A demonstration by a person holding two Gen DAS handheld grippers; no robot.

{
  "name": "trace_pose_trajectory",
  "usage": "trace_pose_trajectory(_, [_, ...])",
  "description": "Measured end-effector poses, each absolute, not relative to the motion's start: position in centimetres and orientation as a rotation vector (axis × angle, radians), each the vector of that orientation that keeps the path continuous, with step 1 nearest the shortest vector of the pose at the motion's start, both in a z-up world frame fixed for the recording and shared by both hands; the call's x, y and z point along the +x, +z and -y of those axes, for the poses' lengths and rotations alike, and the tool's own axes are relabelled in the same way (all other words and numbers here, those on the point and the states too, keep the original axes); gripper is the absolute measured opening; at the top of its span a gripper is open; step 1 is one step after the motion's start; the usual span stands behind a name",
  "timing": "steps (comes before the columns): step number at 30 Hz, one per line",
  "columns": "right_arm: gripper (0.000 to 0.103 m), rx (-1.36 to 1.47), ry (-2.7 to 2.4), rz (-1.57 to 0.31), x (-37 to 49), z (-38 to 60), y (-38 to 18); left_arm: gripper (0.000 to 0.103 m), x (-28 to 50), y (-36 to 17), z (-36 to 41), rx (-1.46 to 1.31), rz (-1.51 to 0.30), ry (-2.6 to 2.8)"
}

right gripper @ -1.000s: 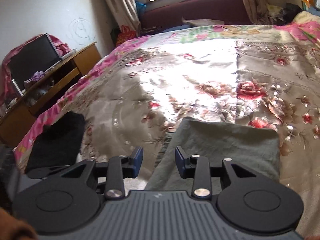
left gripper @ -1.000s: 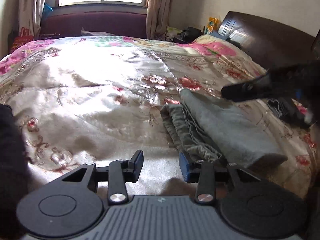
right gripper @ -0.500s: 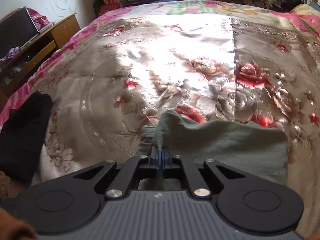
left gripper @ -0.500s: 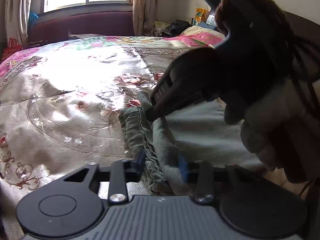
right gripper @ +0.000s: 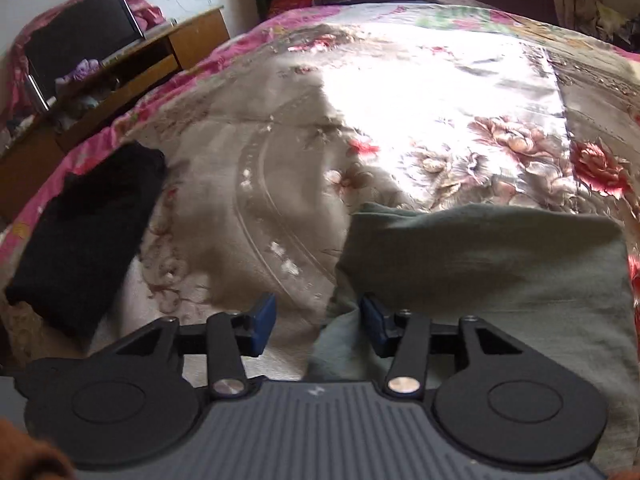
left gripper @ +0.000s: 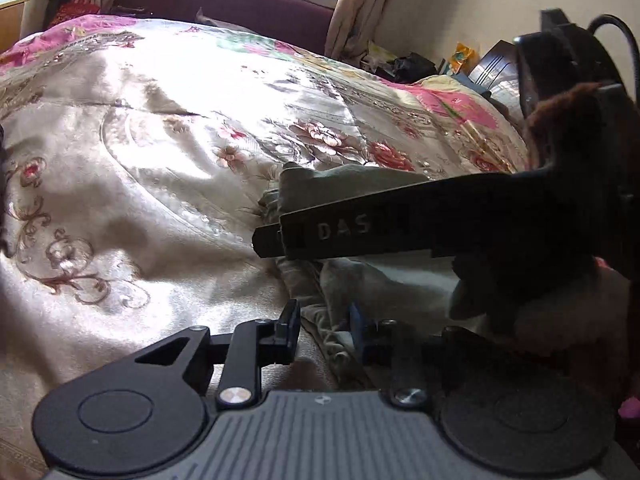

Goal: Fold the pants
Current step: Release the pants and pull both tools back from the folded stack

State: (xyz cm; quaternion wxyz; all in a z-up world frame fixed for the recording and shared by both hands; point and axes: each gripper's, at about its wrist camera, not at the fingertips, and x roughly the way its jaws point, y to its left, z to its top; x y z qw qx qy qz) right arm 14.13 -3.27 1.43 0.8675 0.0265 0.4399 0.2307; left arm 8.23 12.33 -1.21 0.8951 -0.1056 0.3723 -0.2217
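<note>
pants (right gripper: 488, 264), grey-green, lay folded on the floral bed cover (right gripper: 400, 92), near its front edge. left hand-held gripper (left gripper: 324, 330) spread open, gathered waistband folds between its pads, not clamped. right hand-held gripper (right gripper: 318, 326) also open over the pants' left edge. black garment (right gripper: 84, 232) lay well apart, left.

Left wrist view: low, close over bedspread (left gripper: 168, 184), looking forward along left gripper (left gripper: 324, 332) toward window end of room; right gripper (left gripper: 276, 240) crosses frame from right. Right wrist view: higher, looking forward along own fingers toward desk (right gripper: 132, 64). Shared area: folded pants (right gripper: 500, 264), surrounding bedspread.
</note>
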Motion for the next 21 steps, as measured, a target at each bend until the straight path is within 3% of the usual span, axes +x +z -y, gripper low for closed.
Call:
trace_pose_trajectory(5, [0.047, 0.197, 0.451, -0.778, 12.7, 6.9, 5.7, 0.043, 6.9, 2.1, -12.3, -0.084, -0.657, -0.411])
trace_pose_trajectory(9, [0.047, 0.142, 0.295, -0.708, 11.6, 9.9, 6.0, 0.044, 8.9, 3.4, -9.6, 0.041, -0.577, -0.380])
trace_pose_trajectory(17, [0.046, 0.031, 0.159, -0.895, 9.7, 13.4, -0.9, 0.048, 13.8, -1.4, -5.3, 0.109, -0.774, -0.307])
trace_pose_trajectory(21, [0.046, 0.092, 0.160, -0.824, 8.4, 13.7, 1.4, 0.050, 12.1, -0.2, -5.8, 0.083, -0.786, -0.268])
